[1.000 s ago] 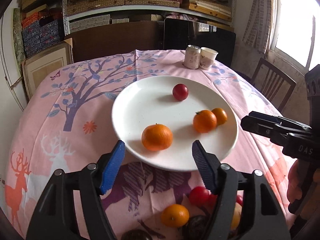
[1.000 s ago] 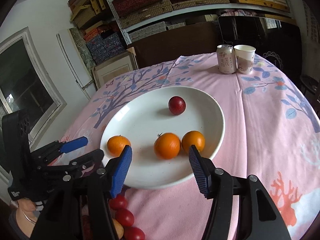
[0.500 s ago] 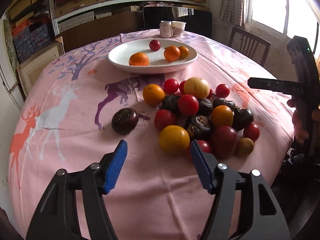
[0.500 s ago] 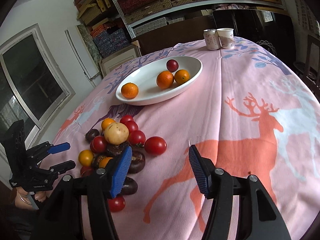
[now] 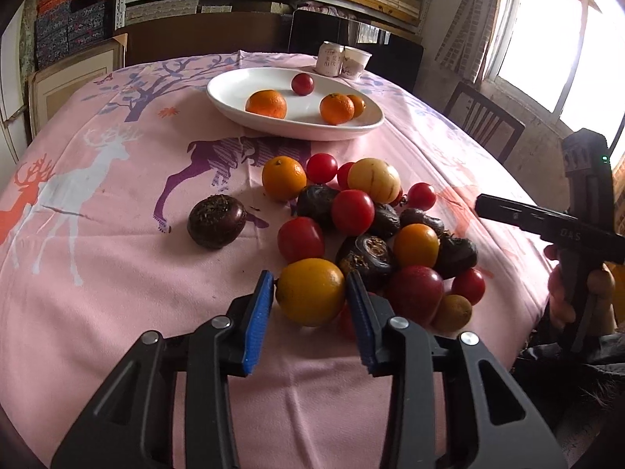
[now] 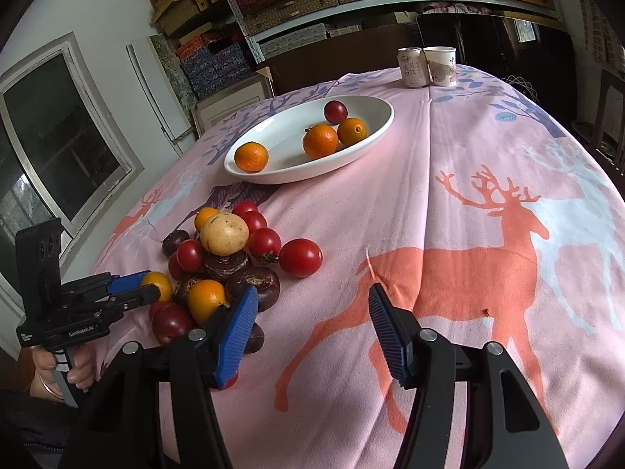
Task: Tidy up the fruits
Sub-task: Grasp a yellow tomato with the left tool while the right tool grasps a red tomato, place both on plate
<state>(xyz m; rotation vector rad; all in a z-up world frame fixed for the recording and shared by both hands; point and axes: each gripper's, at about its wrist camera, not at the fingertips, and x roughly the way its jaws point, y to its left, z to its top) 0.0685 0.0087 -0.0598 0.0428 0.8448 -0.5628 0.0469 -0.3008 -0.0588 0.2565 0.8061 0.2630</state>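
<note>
A pile of fruit [image 5: 351, 211] lies on the pink tablecloth: red tomatoes, dark brown fruits, oranges and a pale yellow one. My left gripper [image 5: 309, 275] is at the pile's near edge. Its jaws are closing, and the blue pads touch both sides of a yellow-orange fruit [image 5: 310, 297] that rests on the cloth. The right wrist view shows that same left gripper [image 6: 150, 287] with the yellow-orange fruit [image 6: 158, 283] between its fingers. My right gripper [image 6: 312, 305] stands open over bare cloth just right of the pile. The white plate [image 5: 297, 131] beyond holds three oranges and a dark red fruit.
One dark brown fruit [image 5: 216, 221] lies alone left of the pile. A can [image 5: 330, 58] and a paper cup [image 5: 355, 63] stand at the table's far edge. A wooden chair [image 5: 484, 125] is at the right, and shelves of boxes behind.
Both grippers have pulled back from over the plate to the near pile. The left jaws have narrowed around the yellow-orange fruit. The right jaws keep the same width.
</note>
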